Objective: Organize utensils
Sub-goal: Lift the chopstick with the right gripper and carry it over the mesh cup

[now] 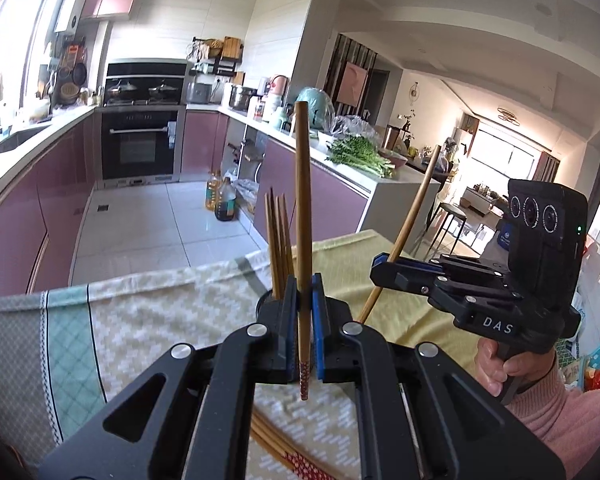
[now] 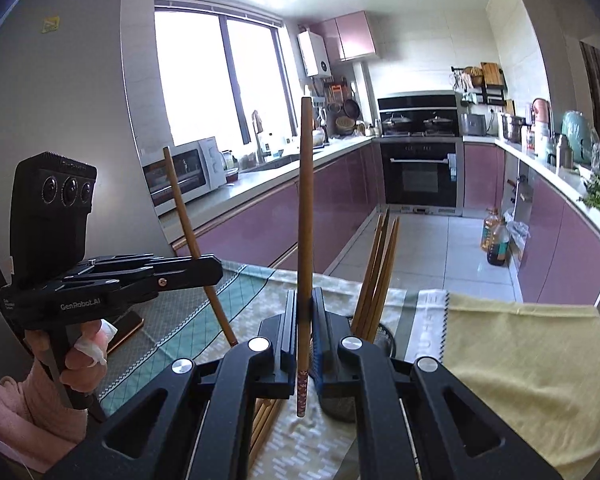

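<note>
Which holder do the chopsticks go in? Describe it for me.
On the cloth-covered table, look just beyond the right gripper. The dark round mesh holder stands there, the only container on the cloths, with several plain brown wooden chopsticks standing upright in it.

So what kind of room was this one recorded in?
A home kitchen, open to a living area: built-in oven under a stovetop with pots, countertop microwave beside the sink, and pink cabinets along both counters.
</note>
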### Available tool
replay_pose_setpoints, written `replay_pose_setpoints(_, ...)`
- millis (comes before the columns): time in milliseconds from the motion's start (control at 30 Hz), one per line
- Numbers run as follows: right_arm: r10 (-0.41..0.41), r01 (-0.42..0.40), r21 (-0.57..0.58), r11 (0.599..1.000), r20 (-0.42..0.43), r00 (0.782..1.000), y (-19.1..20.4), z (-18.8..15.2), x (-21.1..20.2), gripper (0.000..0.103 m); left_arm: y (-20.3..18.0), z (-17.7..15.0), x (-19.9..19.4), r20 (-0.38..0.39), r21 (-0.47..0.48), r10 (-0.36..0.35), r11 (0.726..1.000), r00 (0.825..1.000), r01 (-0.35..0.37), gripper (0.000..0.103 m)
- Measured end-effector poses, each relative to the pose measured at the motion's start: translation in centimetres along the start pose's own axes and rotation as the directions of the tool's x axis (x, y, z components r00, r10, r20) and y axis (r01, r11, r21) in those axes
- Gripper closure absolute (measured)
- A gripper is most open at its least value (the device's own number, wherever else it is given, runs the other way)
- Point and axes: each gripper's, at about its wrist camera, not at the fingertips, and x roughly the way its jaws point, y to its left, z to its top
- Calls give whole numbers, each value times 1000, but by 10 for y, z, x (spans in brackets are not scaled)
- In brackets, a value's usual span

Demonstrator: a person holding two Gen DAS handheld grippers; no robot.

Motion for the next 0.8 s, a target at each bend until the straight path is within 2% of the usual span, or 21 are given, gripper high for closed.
replay_pose_setpoints(433, -38, 39, -14, 999, 51, 998, -10, 27, 1, 97, -12, 37, 12, 56, 41, 7, 999, 998, -9, 96)
replay_pose_setpoints(800, -78, 78, -7, 997, 7, 997, -20, 23, 30, 97, -9, 32, 49, -16, 64, 41, 997, 999, -40, 96)
